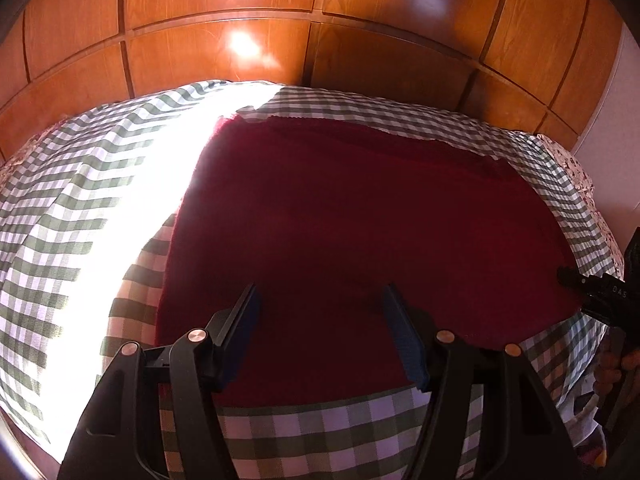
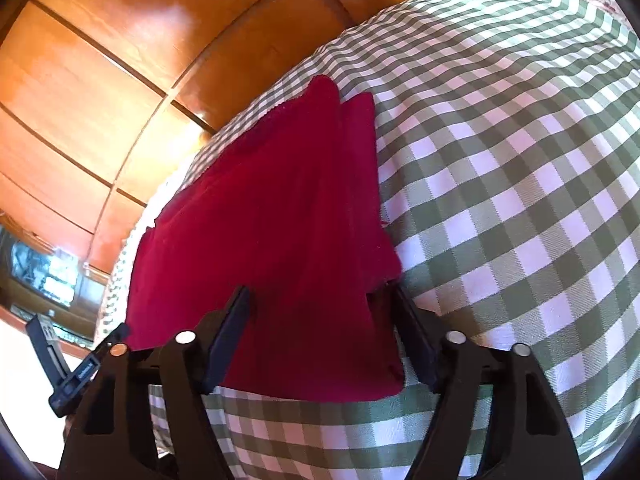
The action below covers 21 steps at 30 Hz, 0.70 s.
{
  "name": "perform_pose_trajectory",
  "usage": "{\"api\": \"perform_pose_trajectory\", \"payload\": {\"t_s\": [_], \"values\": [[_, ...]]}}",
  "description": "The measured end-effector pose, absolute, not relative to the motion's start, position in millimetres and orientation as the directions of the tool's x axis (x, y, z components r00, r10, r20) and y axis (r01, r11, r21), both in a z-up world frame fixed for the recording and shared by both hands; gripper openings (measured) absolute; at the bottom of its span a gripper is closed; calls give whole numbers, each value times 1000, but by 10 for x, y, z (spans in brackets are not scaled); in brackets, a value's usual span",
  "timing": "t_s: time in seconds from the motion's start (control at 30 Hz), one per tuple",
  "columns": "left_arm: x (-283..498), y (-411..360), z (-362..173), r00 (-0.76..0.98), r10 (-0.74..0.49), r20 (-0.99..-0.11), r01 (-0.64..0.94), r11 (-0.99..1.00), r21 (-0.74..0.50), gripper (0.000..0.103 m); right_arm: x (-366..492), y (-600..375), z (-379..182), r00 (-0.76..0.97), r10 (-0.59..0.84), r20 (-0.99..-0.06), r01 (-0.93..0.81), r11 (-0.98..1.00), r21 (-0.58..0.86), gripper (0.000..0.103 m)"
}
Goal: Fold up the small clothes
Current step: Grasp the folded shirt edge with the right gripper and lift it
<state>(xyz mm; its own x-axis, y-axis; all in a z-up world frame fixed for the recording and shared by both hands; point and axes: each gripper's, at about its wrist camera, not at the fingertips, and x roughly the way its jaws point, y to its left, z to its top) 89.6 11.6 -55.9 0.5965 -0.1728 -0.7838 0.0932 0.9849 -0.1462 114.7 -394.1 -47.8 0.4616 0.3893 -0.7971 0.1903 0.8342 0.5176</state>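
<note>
Both tongs spread wide, nothing pinched. Left gripper (image 1: 320, 300) at lower centre of its frame, fingers (image 1: 248, 312) straddling the near part of the red cloth (image 1: 352, 220) without clamping it. Right gripper (image 2: 320, 304) likewise lower centre in its view, one finger (image 2: 412, 332) tucked right against the cloth's right edge, looks touching, hard to call for sure.

Cloth lying flat across the middle of both frames on the green checked sheet (image 1: 80, 200), already stacked in layers judging by the stepped edges toward the upper part of the right view. Probably a fold or two done, maybe one more to go, or just smoothing.

Spread like that likely for lining up on the near hem, one tong per corner, so the fabric lifts evenly rather than bunching. Strong sun patch washing out the sheet at left of the left view, so no telling what lies there. Wooden panels (image 1: 200, 40) filling the top of both frames. Other tong's black body poking in at far right of the left view.
</note>
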Motion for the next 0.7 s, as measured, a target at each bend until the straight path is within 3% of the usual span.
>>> {"api": "perform_pose_trajectory", "payload": {"t_s": [0.03,0.13,0.4,0.53,0.7], "values": [[914,76,-552,599,-174,-782,105,985,-139,62,1141,-3951,-483,460,392,-797,190,833,520,47],[1005,-23,-572,588,-167,-791,115,986,-123,62,1138,-3915,-458,457,401,-794,174,835,522,38],[1098,-75,-575,581,-191,-792,106,982,-159,62,1180,-3865,-393,455,366,-812,162,863,479,36],[1147,-46,-573,580,-202,-789,107,979,-171,62,1196,-3717,-166,477,365,-800,81,888,453,30],[1128,6,-577,586,-203,-784,97,979,-180,62,1234,-3701,-215,436,318,-842,93,915,394,28]]}}
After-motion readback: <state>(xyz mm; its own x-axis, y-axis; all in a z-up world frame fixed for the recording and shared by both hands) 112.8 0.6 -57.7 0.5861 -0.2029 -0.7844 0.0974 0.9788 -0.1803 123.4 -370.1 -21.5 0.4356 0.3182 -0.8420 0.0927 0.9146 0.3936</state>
